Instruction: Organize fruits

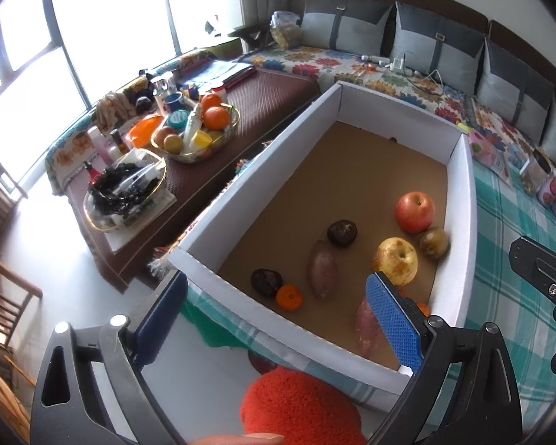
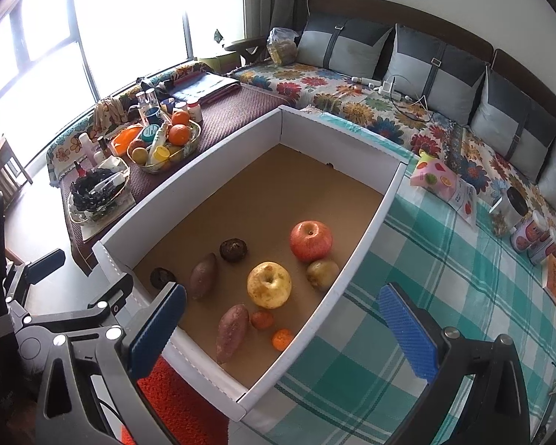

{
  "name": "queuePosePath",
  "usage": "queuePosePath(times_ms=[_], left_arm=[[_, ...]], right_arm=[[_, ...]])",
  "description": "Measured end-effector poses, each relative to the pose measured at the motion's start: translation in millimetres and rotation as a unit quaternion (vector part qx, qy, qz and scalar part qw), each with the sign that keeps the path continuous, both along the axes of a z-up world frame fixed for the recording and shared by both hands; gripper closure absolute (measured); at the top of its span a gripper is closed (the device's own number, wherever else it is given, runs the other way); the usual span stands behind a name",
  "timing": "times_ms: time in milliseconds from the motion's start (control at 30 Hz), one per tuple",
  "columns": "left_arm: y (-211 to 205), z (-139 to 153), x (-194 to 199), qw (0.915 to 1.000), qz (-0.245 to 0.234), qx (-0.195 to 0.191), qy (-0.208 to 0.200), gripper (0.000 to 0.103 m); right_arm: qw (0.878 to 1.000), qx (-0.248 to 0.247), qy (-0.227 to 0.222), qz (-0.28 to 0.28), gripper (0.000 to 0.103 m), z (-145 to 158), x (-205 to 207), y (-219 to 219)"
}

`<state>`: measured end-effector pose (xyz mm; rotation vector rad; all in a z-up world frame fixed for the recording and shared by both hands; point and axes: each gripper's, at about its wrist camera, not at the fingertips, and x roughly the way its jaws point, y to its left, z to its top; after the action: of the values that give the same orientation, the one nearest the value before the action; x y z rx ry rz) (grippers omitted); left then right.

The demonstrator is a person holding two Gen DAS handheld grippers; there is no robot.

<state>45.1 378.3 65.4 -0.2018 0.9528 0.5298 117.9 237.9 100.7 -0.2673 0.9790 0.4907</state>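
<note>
1. Left wrist view: we see the left gripper (image 1: 276,317) low in frame, tilted down over the near wall of the white box (image 1: 337,109). Its fingers are spread wide and grip nothing.
2. Inside the box, centre-right: red apple (image 1: 414,211), yellow apple (image 1: 396,260), brownish fruit (image 1: 433,242), two dark round fruits (image 1: 342,233), a sweet potato (image 1: 322,269) and a small orange (image 1: 289,296).
3. The right blue pad (image 1: 393,320) covers part of a second sweet potato (image 1: 367,328); an orange bit behind it we cannot identify.
4. The right gripper's black body is cut off at the right edge; a red fuzzy thing (image 1: 300,406) sits at bottom centre.
5. Right wrist view: the right gripper (image 2: 281,324) hovers over the box's near corner, fingers wide apart and empty.
6. The left pad (image 2: 155,330) partly hides one dark fruit (image 2: 162,277).
7. The left gripper's body shows at the left edge.
8. A fruit basket (image 2: 163,141) sits on the table, upper left.
</note>
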Motion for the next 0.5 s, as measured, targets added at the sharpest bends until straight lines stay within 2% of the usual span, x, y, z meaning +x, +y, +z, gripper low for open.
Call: queuePosePath(times_ms=[500], left_arm=[[1.0,0.3,0.4,1.0000,-0.003,0.004,0.001,0.005]], right_arm=[[1.000,-0.001,0.012,-0.001,0.000,-9.9,3.9,-0.2]])
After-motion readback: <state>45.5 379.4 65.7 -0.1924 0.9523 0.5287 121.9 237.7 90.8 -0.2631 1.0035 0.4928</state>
